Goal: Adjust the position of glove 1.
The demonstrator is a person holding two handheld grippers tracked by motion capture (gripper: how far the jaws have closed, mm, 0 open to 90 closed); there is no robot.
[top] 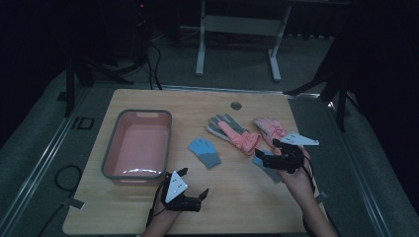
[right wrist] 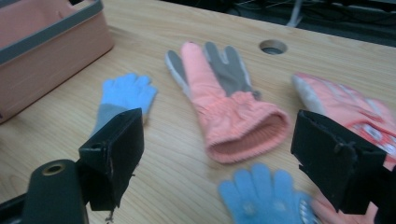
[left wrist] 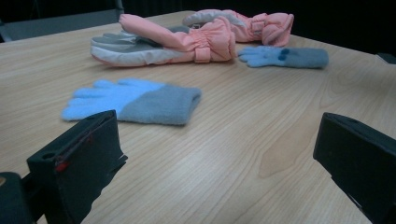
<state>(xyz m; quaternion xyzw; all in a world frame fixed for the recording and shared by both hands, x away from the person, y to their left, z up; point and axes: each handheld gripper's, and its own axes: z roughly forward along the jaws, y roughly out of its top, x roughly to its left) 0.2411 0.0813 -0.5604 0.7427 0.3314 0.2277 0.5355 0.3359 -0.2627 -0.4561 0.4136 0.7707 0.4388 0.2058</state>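
Two pairs of gloves lie on the wooden table. A blue and grey knit glove (top: pixel 205 152) (left wrist: pixel 135 100) (right wrist: pixel 123 93) lies mid-table. Right of it lies a pink and grey ski glove (top: pixel 232 132) (left wrist: pixel 177 42) (right wrist: pixel 219 98), then a second pink ski glove (top: pixel 269 129) (left wrist: pixel 261 23) (right wrist: pixel 345 107). Its blue mate (left wrist: pixel 285 56) (right wrist: pixel 261 196) lies flat beneath my right gripper (top: pixel 264 149) (right wrist: pixel 219 158), which hovers open and empty just above it. My left gripper (top: pixel 194 181) (left wrist: pixel 215 163) rests low near the front edge, open, with bare table between its jaws.
A pink basin (top: pixel 137 148) (right wrist: pixel 51 46) with a grey rim stands empty at the table's left. A round cable hole (top: pixel 235 105) (right wrist: pixel 273 46) sits near the far edge. Beyond the table are a desk frame and dark stands.
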